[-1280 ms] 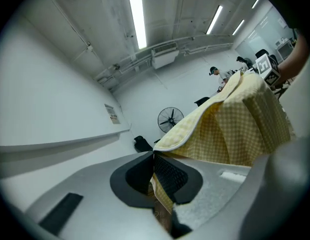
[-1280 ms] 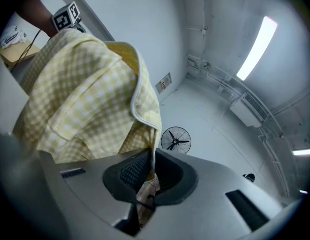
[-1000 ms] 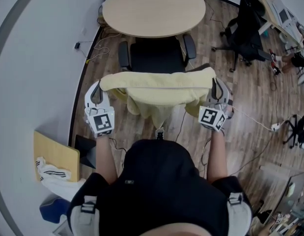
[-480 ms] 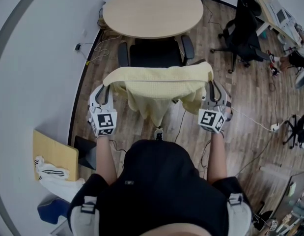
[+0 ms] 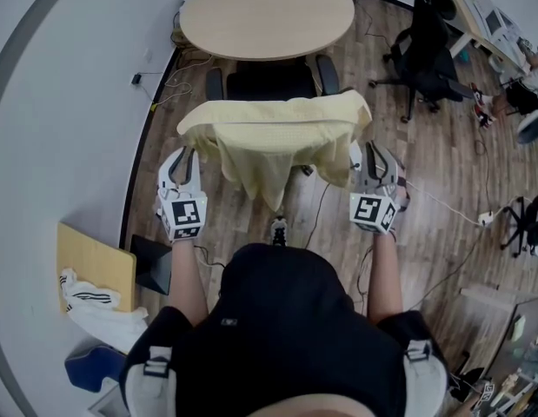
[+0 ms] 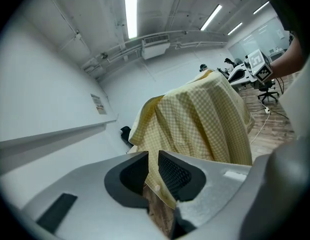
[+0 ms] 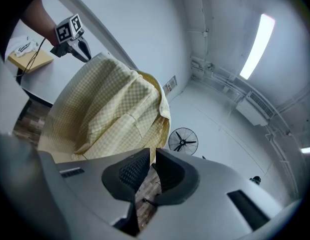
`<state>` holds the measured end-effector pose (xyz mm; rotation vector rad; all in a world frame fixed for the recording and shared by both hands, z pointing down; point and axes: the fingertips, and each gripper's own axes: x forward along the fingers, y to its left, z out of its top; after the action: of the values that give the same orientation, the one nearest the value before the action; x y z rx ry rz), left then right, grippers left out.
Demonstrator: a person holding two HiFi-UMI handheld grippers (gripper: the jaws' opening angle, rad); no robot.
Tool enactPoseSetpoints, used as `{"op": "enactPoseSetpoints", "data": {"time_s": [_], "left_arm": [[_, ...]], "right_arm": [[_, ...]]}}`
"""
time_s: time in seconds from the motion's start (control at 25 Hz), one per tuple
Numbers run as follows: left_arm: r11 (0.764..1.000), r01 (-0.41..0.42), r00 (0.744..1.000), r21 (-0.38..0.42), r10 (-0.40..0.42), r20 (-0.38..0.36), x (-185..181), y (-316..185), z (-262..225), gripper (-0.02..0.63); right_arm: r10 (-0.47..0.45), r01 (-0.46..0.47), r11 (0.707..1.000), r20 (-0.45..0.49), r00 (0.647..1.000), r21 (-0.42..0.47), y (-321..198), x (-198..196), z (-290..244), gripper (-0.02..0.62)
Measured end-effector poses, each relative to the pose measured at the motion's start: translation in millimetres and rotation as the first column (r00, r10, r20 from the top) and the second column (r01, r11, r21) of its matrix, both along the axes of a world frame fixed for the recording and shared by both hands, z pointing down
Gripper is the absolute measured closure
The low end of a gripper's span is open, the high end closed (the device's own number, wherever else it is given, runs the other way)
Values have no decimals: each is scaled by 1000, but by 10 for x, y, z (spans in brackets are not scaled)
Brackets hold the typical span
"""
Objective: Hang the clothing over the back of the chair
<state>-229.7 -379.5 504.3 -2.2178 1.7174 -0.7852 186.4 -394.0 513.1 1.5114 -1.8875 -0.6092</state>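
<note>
A pale yellow checked shirt point(image 5: 273, 133) lies draped across the back of a black office chair point(image 5: 269, 81), and the chair back itself is hidden under it. My left gripper point(image 5: 183, 155) sits at the shirt's left end, my right gripper point(image 5: 366, 153) at its right end. In the left gripper view the shirt point(image 6: 205, 119) hangs ahead and its hem runs down between the nearly closed jaws of the left gripper point(image 6: 153, 156). In the right gripper view the shirt point(image 7: 99, 114) reaches the tips of the right gripper point(image 7: 153, 154), whose jaws stand a narrow slit apart.
A round wooden table point(image 5: 267, 11) stands just beyond the chair. Another black office chair point(image 5: 425, 50) is at the right, with cables on the wood floor. A wooden board point(image 5: 95, 268) and a white cloth point(image 5: 90, 307) lie at the left by the curved wall. A standing fan point(image 7: 183, 140) shows behind.
The shirt has moved forward and away from me over the chair back, hanging lower on it. Both grippers have followed slightly and now sit a little behind the shirt's ends.
</note>
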Motion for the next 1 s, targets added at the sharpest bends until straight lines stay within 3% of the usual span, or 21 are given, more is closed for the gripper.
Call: {"op": "enactPoseSetpoints", "data": {"time_s": [0.28, 0.56, 1.0], "left_arm": [[1000, 5, 1000, 24, -4, -14, 178, 394, -66, 595], [999, 10, 1000, 34, -10, -19, 342, 891, -99, 603], [999, 36, 999, 37, -35, -25, 514, 1554, -130, 604]], "right_arm": [[-34, 34, 999, 0, 999, -17, 380, 94, -11, 589], [-87, 87, 996, 17, 996, -21, 828, 145, -45, 600], [-83, 86, 995, 51, 995, -51, 1356, 426, 131, 600]]}}
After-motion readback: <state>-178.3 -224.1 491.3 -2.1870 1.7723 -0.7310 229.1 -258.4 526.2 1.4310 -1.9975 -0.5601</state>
